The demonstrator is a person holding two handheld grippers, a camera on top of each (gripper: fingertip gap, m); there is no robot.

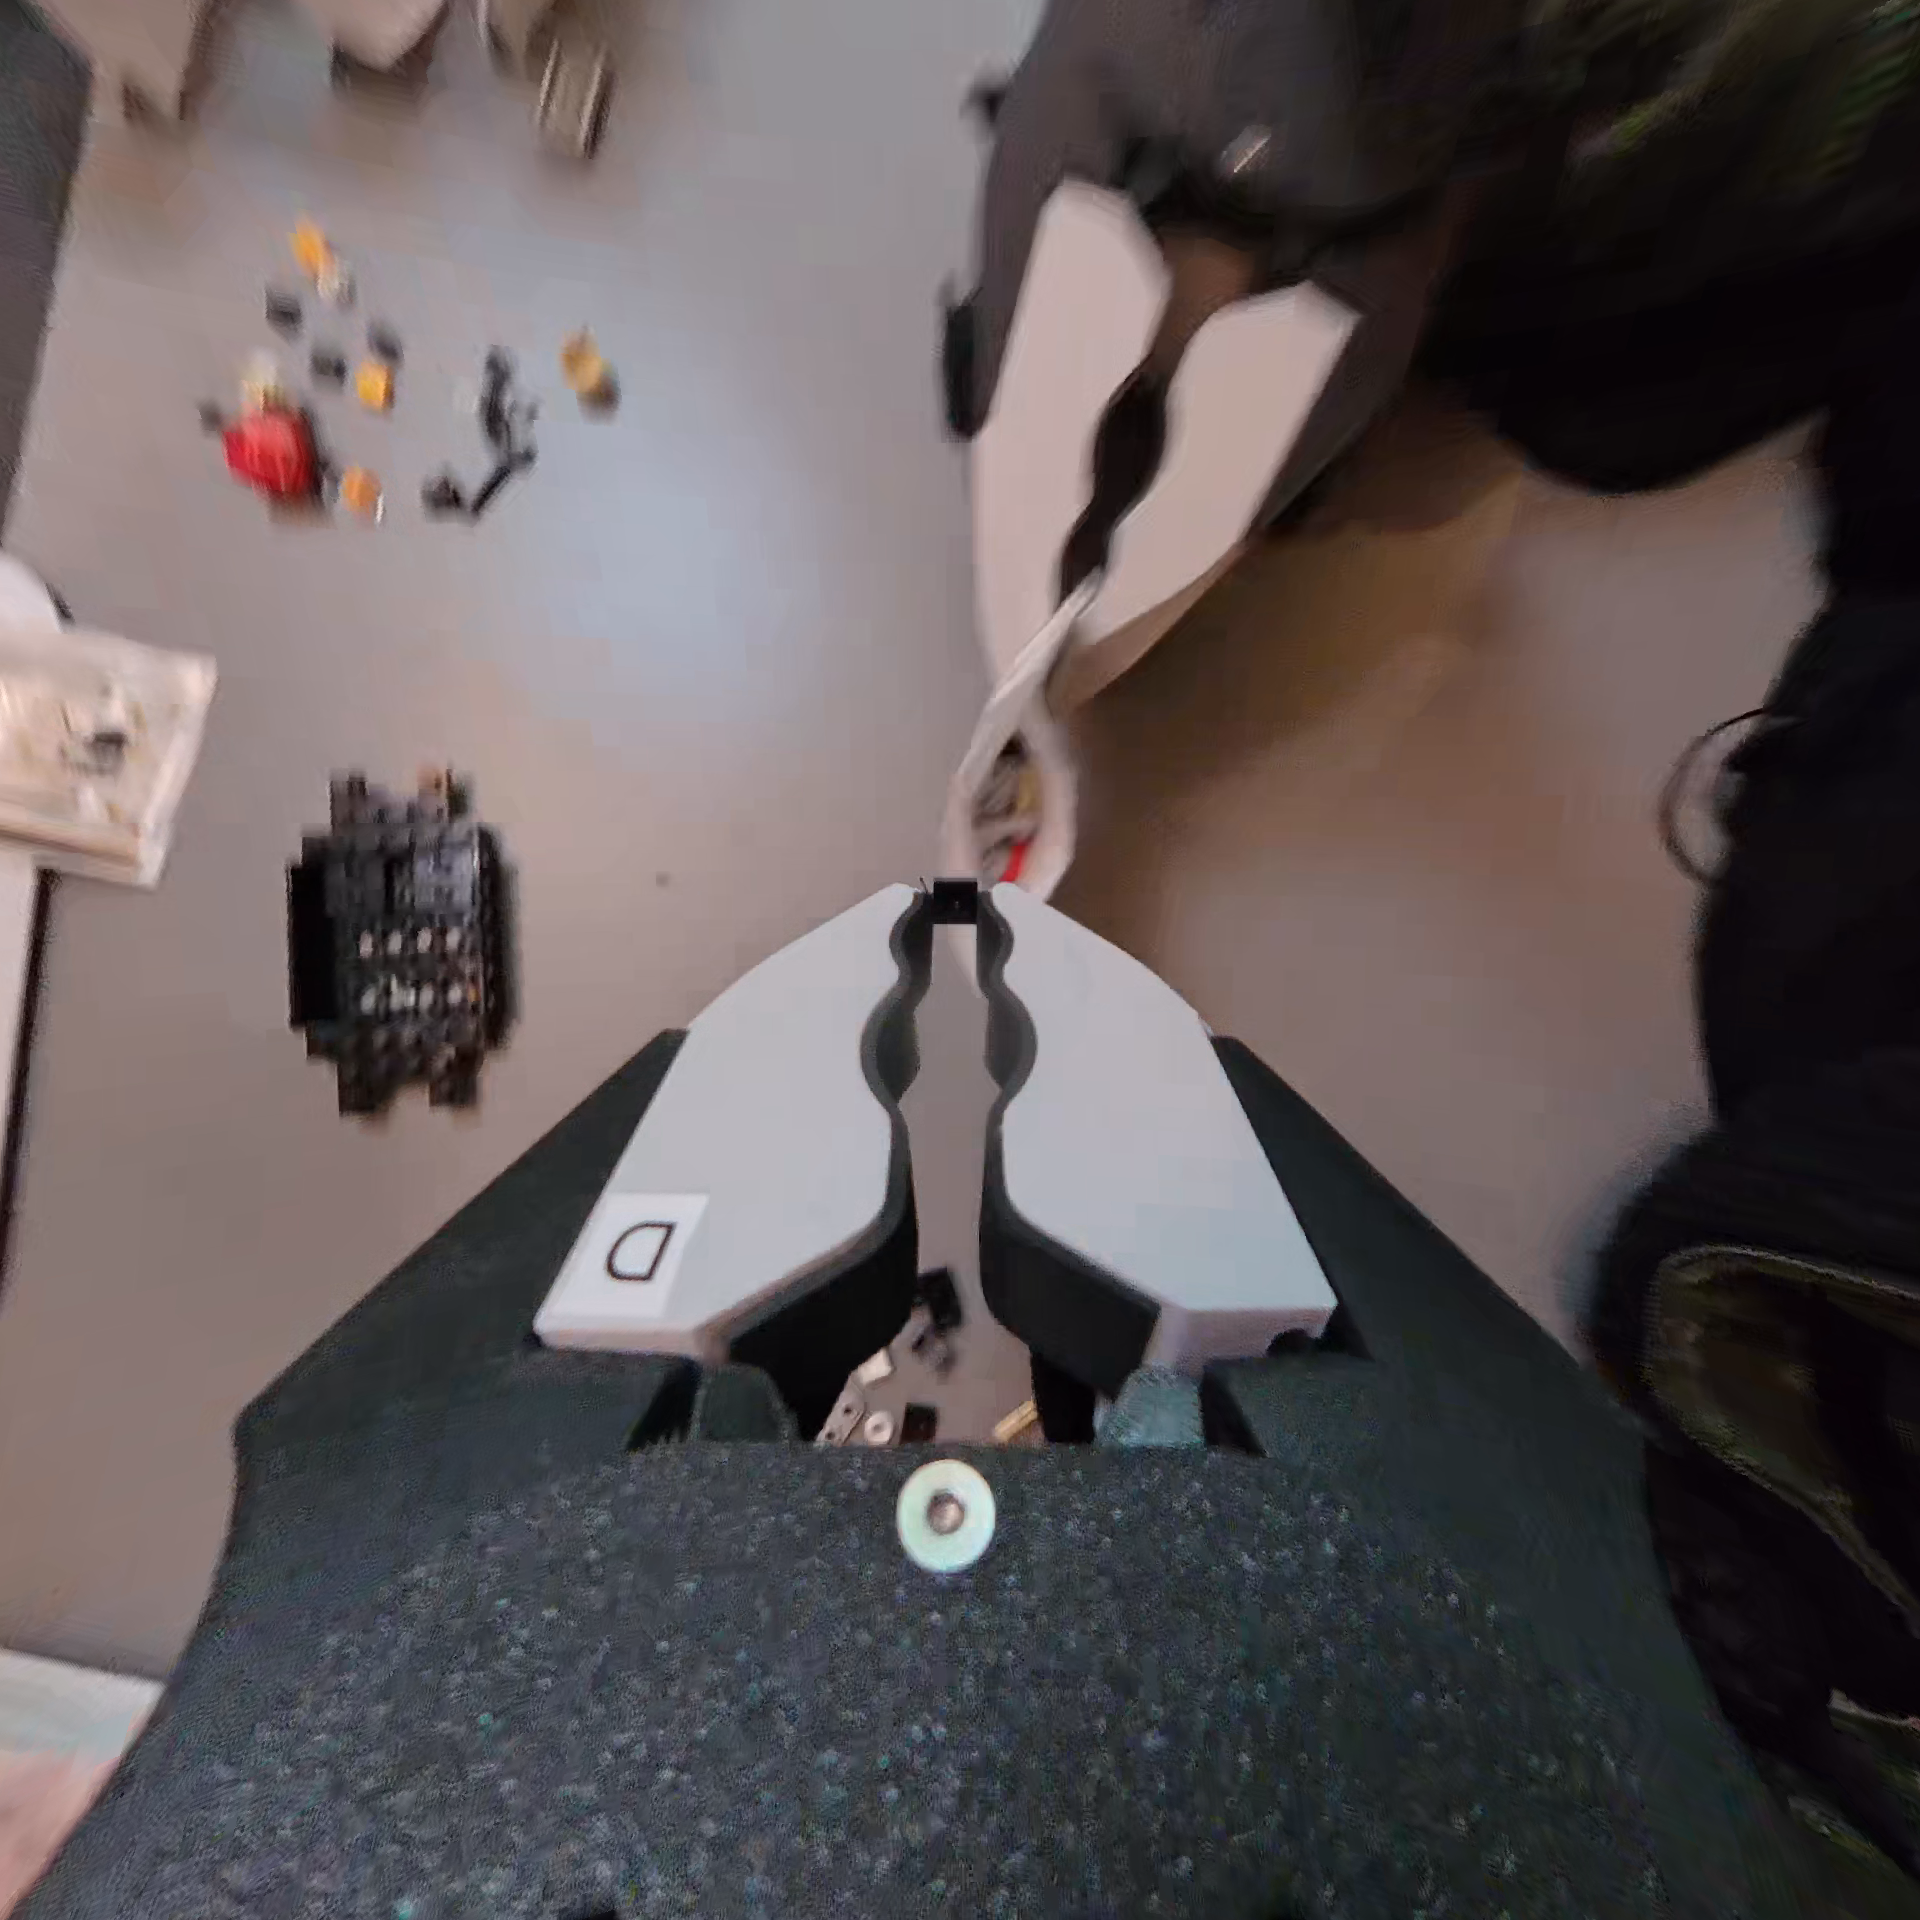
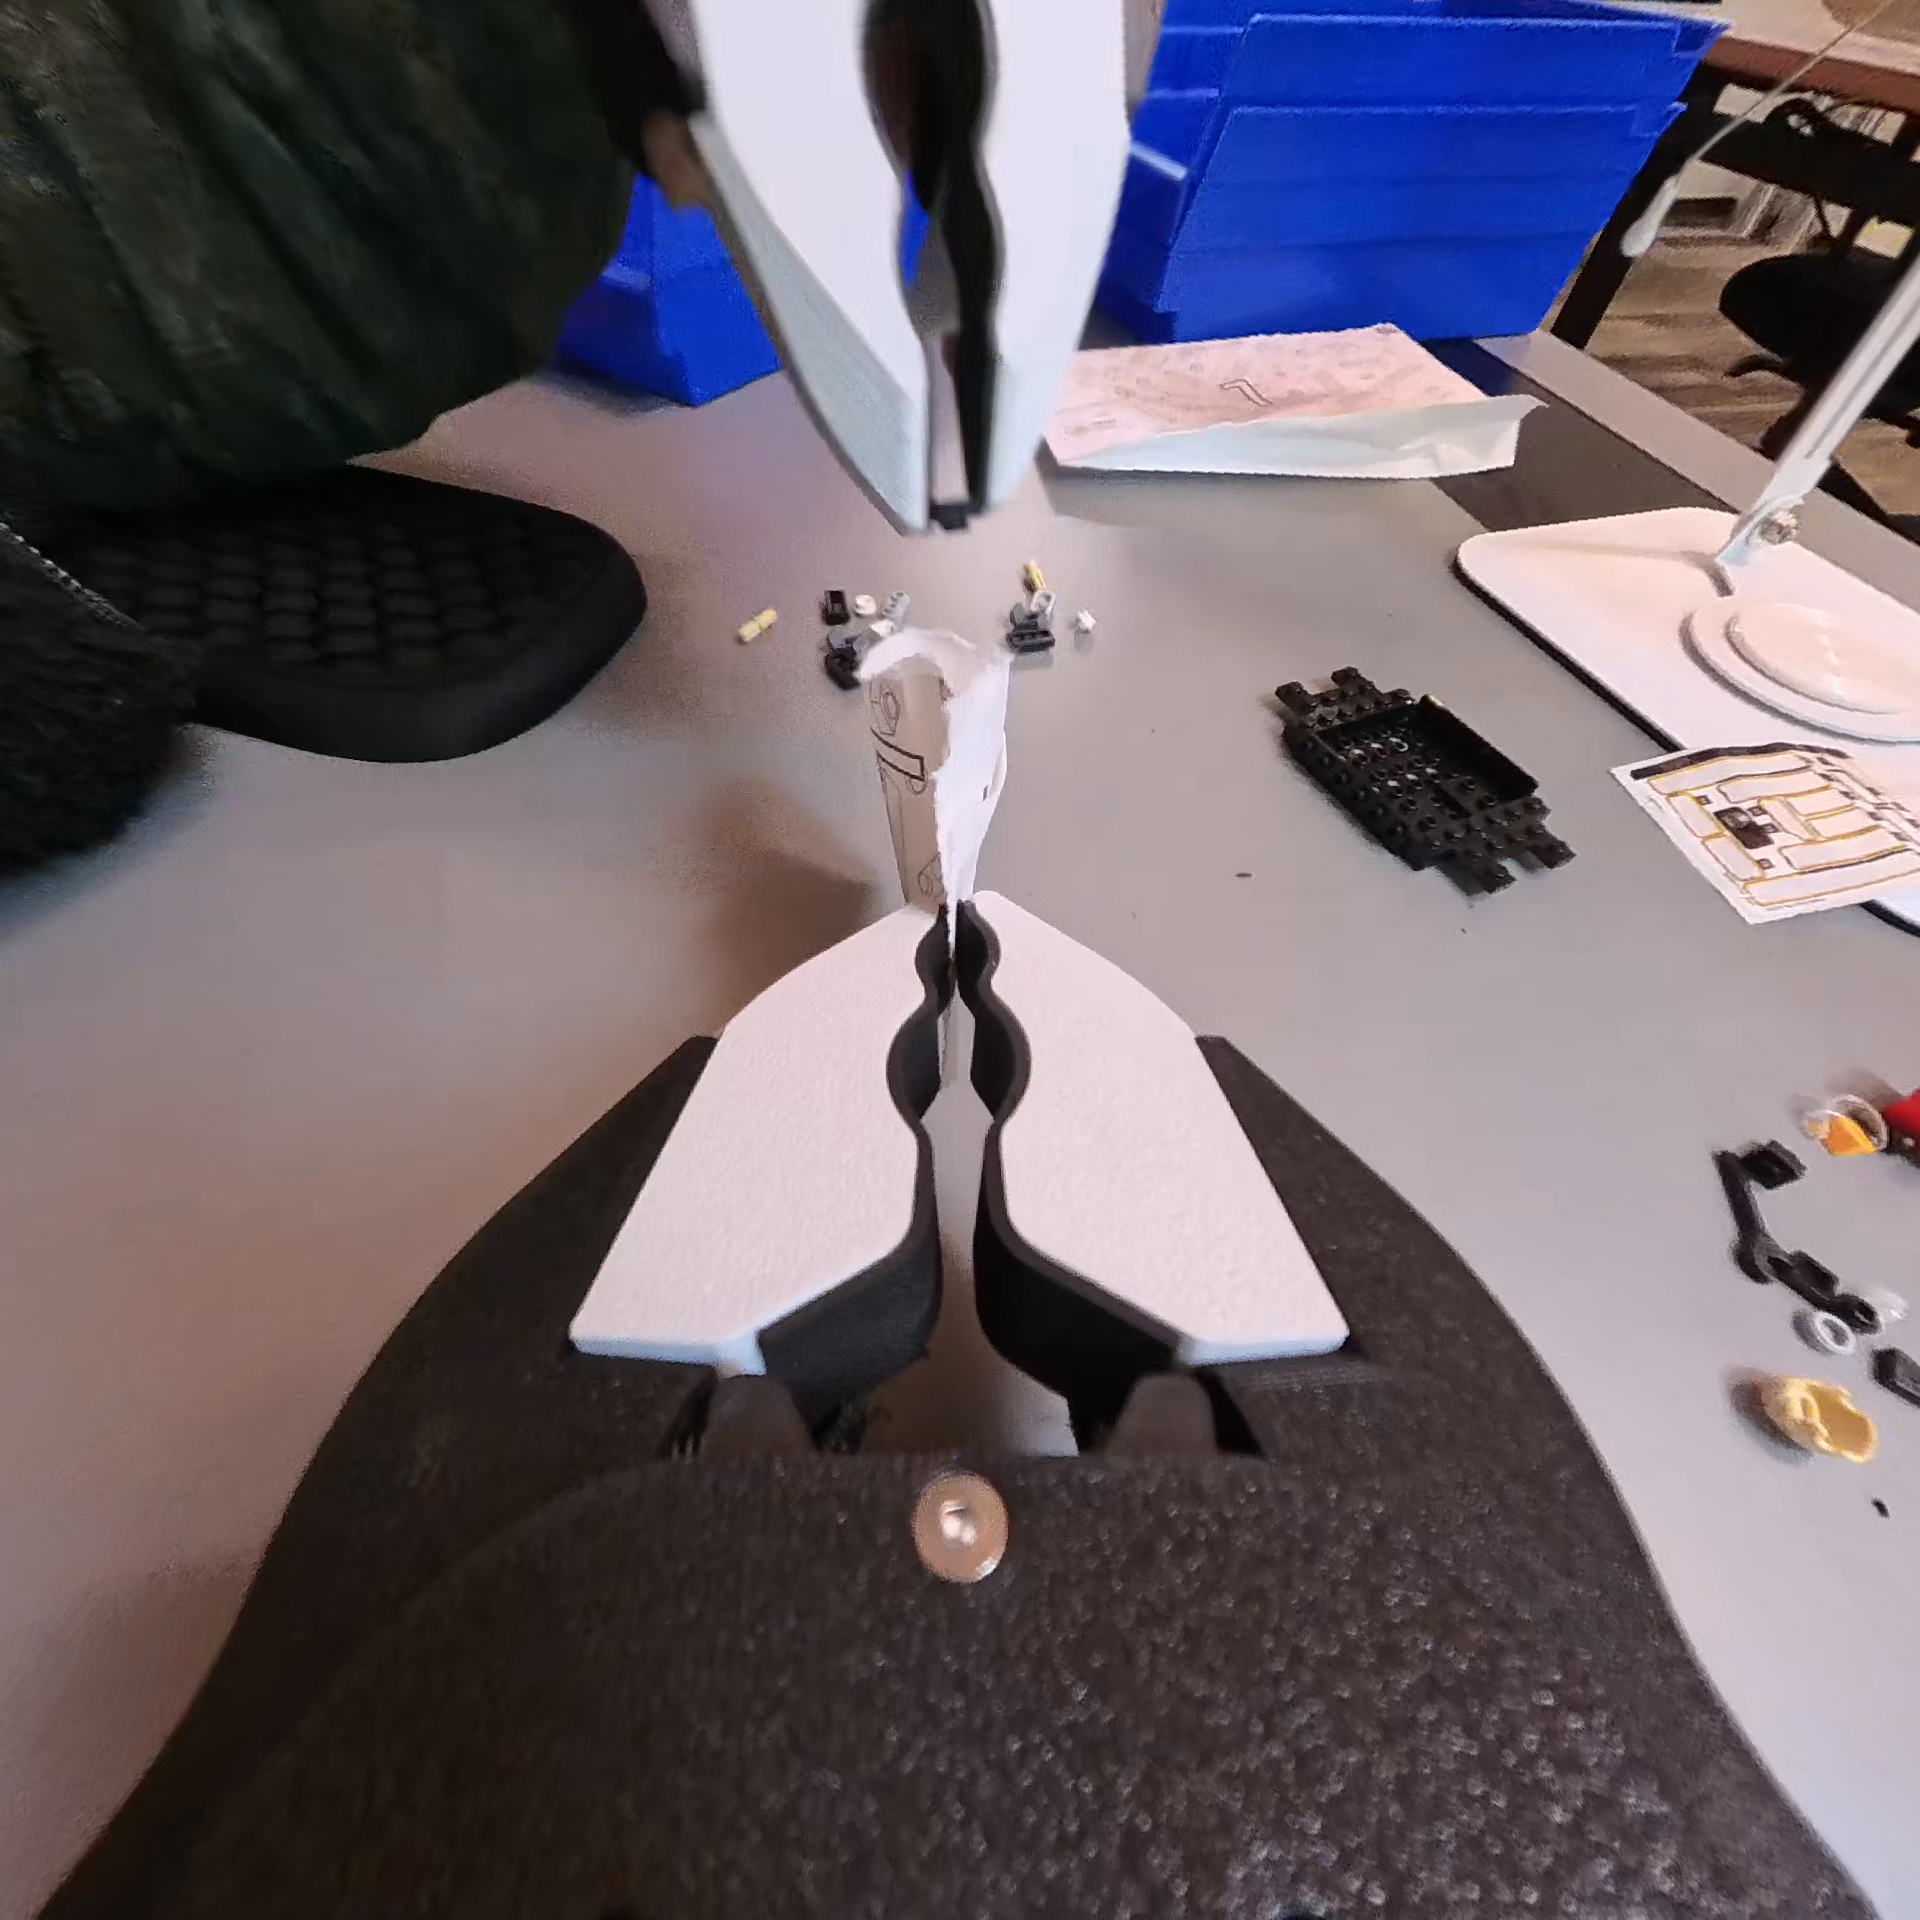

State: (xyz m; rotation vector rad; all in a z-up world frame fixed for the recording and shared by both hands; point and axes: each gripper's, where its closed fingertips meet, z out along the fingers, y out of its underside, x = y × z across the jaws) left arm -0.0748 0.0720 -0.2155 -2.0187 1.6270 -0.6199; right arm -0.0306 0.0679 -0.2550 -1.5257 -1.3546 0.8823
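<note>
My left gripper (image 1: 954, 896) is shut on a small black brick piece (image 1: 954, 906) pinched at its tips, held above the grey table (image 1: 675, 623). My right gripper (image 2: 954, 914) is shut on a torn white paper bag (image 2: 940, 769) that stands up from its tips. In the left wrist view the right gripper (image 1: 1075, 603) hangs at the upper right with the bag (image 1: 997, 748) below it, close to my left tips. In the right wrist view the left gripper (image 2: 951, 514) points down just beyond the bag's open top, over several loose small parts (image 2: 935, 618).
A black studded baseplate (image 2: 1418, 774) lies right of centre, also in the left wrist view (image 1: 400, 935). A sticker sheet (image 2: 1787, 842), white lamp base (image 2: 1662, 623), flat paper bag (image 2: 1278, 416) and blue bins (image 2: 1403, 177) stand beyond. Small pieces (image 1: 312, 395) lie scattered. A dark sleeve (image 2: 260, 208) is left.
</note>
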